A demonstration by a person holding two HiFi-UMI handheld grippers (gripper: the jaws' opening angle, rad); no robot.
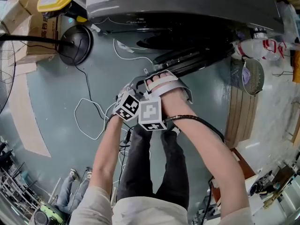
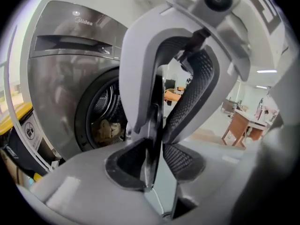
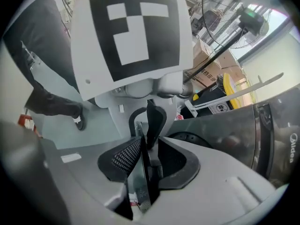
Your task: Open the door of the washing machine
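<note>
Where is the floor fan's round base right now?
Head view, upper left: the fan base sits on the floor beside the washing machine, right of the cardboard boxes.

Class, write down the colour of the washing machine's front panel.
Dark metallic grey; the washing machine shows best in the left gripper view.

Floor (image 1: 51,102) room before washing machine (image 1: 187,3) (cable loops (image 1: 83,99))
</note>
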